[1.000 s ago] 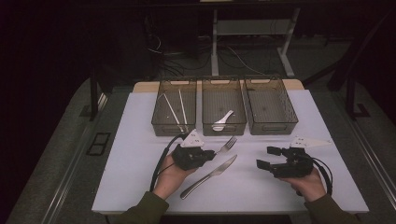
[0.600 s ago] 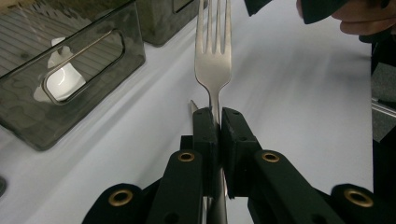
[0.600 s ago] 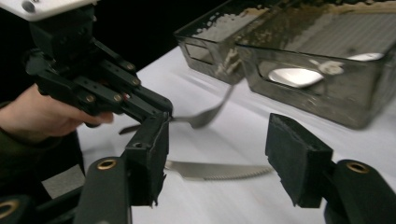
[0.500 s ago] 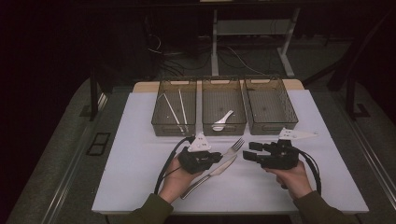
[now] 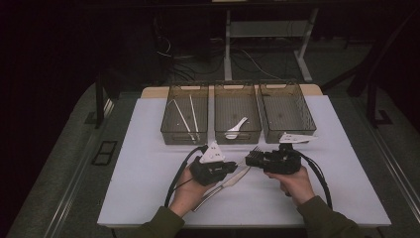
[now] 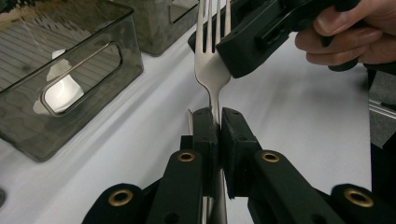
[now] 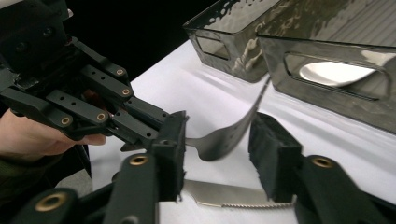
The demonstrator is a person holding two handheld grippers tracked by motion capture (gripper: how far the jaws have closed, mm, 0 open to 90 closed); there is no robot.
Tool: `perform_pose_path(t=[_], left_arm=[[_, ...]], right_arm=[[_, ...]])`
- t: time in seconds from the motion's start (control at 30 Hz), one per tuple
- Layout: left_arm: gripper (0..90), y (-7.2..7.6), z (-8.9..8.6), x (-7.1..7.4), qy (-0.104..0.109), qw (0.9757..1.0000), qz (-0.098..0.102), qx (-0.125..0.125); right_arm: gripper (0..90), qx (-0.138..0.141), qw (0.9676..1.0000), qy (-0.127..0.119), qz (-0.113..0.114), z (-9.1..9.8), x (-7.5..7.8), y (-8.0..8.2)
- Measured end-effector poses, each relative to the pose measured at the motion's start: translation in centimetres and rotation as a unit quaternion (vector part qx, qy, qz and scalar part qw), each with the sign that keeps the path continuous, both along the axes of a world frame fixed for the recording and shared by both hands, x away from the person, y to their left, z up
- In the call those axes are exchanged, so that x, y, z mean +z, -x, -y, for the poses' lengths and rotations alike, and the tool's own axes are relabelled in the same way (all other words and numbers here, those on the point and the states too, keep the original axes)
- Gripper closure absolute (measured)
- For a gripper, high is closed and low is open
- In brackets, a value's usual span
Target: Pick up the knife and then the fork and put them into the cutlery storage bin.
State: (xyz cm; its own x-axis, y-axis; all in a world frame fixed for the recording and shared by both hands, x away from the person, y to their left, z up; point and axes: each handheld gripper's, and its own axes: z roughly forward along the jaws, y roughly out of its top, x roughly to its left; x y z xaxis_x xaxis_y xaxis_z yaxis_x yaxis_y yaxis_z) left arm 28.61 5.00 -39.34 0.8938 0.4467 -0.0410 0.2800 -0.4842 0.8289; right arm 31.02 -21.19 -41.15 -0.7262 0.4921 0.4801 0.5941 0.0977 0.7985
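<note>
Left gripper view: the left gripper point(image 6: 218, 135) has its fingers point(image 6: 205, 135) shut tight on the thin neck of a fork point(image 6: 211, 70). The fork stands up past the fingertips, with its prongs pointing away. Holding it by the neck leaves the wide head free for the other hand to take. The right gripper point(image 6: 243, 42) is just past those fingers, up by the fork's head, and one of its black fingers sits against the side of the head. In the right gripper view the right gripper point(image 7: 217, 149) has its fingers point(image 7: 275, 158) wide, one on each side of the fork point(image 7: 224, 137), and they do not squeeze it yet. It looks like the fork is being passed from one hand to the other, though that is only a guess. A knife point(image 7: 233, 196) lies flat on the white desk point(image 7: 205, 98) right under the open fingers, so it is out of the way and nobody holds it. In the high view both grippers meet in the middle of the desk point(image 5: 148, 148), close to the person. Beyond the fingers stand three bins point(image 5: 237, 111) in a row. The middle bin holds a spoon point(image 5: 236, 127), and the left bin holds sticks point(image 5: 185, 116). The fork may be meant for the empty bin beside them.
</note>
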Motion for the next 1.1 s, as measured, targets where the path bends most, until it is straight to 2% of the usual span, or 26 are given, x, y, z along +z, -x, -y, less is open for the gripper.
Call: perform_pose_path(t=[0.17, 0.43, 0.57, 0.77, 0.97, 1.1], left_arm=[[84.5, 0.0, 0.0, 0.0, 0.0, 1.0, 0.004, 0.002], [84.5, 0.1, 0.2, 0.1, 0.0, 1.0, 0.01, 0.001], [84.4, 0.1, 0.2, 0.2, 0.004, 0.9999, 0.012, 0.002], [84.3, -0.1, 0.4, -0.1, 0.017, 0.9998, 0.004, 0.007], [83.0, -0.4, 0.2, -0.2, 0.032, 0.9995, -0.003, 0.004], [77.7, -0.2, 0.0, -0.4, 0.025, 0.9997, 0.002, -0.005]], right_arm=[[68.8, 0.003, 1.0, -0.007, -0.001, -0.3, 0.1, -0.3], [77.8, 0.006, 0.9997, -0.023, -0.001, -0.5, 0.4, -0.5], [79.6, 0.006, 0.9996, -0.026, 0.001, -0.4, 0.6, -0.6], [84.9, 0.006, 0.9995, -0.03, 0.011, -0.5, 1.1, -0.6], [85.1, 0.007, 0.9996, -0.02, 0.021, -0.8, 1.5, -0.8], [85.4, 0.001, 0.9995, -0.013, 0.027, -0.7, 1.7, -0.8]])
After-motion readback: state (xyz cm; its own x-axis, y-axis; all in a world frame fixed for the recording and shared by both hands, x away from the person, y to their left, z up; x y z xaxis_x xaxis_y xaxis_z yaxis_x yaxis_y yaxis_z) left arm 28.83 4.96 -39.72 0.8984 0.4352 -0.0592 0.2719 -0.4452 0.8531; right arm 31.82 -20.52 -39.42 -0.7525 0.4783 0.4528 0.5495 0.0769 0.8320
